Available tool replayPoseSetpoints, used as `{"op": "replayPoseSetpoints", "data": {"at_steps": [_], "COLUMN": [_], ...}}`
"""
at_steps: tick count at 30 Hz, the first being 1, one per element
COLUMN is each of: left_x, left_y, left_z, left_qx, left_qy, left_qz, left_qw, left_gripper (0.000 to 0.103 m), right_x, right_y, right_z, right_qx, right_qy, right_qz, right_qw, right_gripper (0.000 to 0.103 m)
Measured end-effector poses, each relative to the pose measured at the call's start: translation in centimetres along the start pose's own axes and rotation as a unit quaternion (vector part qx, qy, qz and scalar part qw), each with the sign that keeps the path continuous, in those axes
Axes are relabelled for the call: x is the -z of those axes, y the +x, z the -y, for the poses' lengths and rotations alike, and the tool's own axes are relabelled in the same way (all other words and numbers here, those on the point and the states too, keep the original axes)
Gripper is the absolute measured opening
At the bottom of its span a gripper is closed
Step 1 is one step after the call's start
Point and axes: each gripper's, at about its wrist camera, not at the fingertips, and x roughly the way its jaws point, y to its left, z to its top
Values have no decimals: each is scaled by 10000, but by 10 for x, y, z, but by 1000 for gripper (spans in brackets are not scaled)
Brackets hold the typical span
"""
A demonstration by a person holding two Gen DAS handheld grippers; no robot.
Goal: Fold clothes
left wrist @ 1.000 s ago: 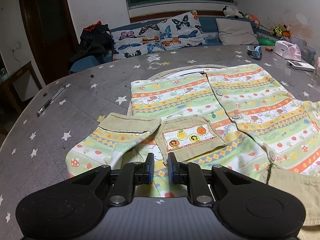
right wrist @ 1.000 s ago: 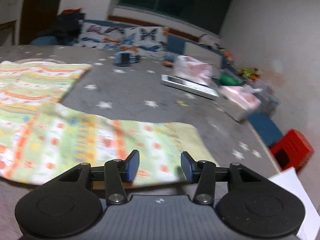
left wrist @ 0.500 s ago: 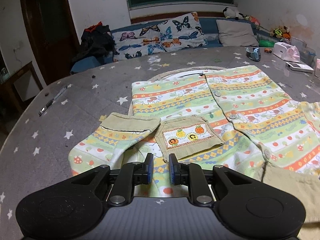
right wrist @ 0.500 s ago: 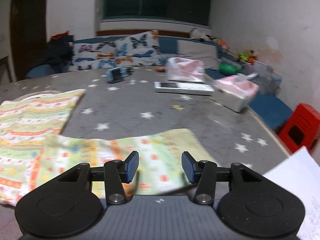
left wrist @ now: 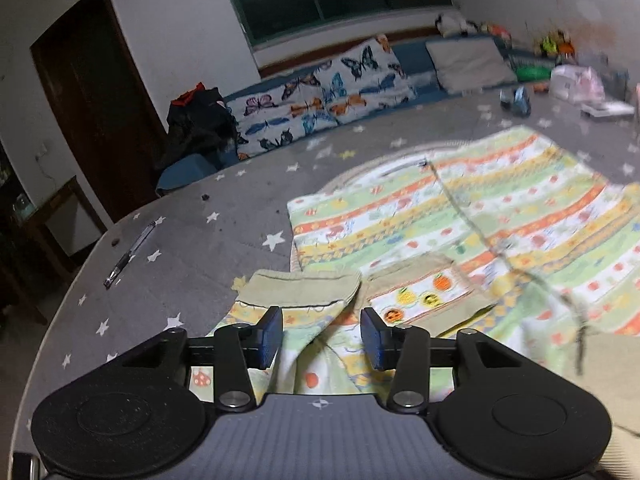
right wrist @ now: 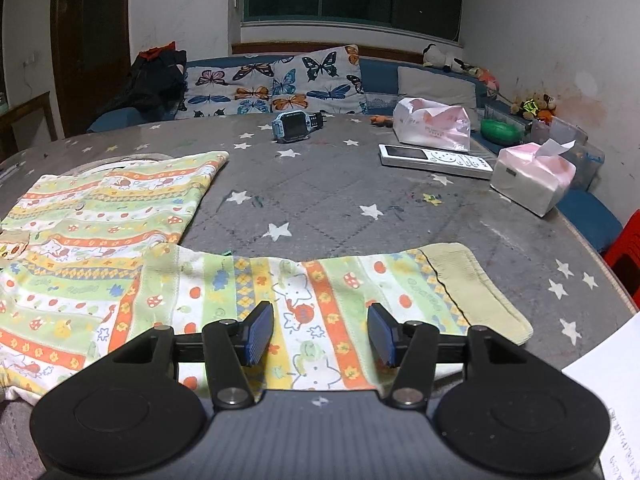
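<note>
A: Left gripper [left wrist: 321, 338]?
B: Jaws just opened and stand apart; the folded-in left sleeve [left wrist: 296, 300] of the striped, cartoon-print child's cardigan [left wrist: 460, 216] lies between and beyond them, unpinched.

A: Right gripper [right wrist: 321, 334]?
B: Jaws just widened, parted over the outstretched right sleeve [right wrist: 320, 280]; beige ribbed cuff [right wrist: 476, 288] to its right on the grey star-print cover [right wrist: 340, 184].

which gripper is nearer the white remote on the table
Right. The white remote lies ahead and to the right of the right gripper, beyond the spread-out sleeve. The left gripper is over the folded sleeve at the shirt's far side.
</note>
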Motion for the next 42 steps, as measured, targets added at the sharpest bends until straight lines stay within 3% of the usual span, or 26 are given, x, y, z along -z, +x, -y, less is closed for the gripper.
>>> {"op": "replayPoseSetpoints", "data": {"at_steps": [1,2,7,9,14,19,28,35,37,42], "left_x": [0,0,2,4,24,61,112,112,110,118], "left_y": [6,10,7,-3,-32,-53,-57,-43,-41,-40], "left_z": [-1,-3,-35,-55,-115,-155,-166,-177,-179,-198], "left_qx": [-21,-8,376,338,45,-410,-896,-1040,-1119,-1288], "left_qy": [18,-24,-860,-1260,-2371,-2976,-3501,-3592,-3660,-4085], "left_qz": [-73,-131,-77,101,398,399,-117,-256,-284,-356], "left_qw": [10000,9999,9956,9914,9707,9530,9324,9271,9234,9029], "left_gripper": [41,25,5,5,5,5,5,10,16,18], "right_x": [0,0,-2,-2,-3,-3,-5,-6,-6,-5], "right_y": [0,1,1,1,1,1,2,1,1,1], "right_z": [0,0,-1,-2,-4,-5,-9,-10,-10,-8], "right_qx": [0,2,34,53,99,151,277,295,282,278], "right_qy": [1,0,-40,-65,-109,-112,-209,-219,-214,-200], "right_qz": [-4,-8,-32,-38,-41,-35,-81,-110,-114,-121], "right_qw": [10000,10000,10000,10000,9999,9998,9994,9993,9993,9993], "right_gripper": [54,54,54,55,55,56,59,60,60,62]}}
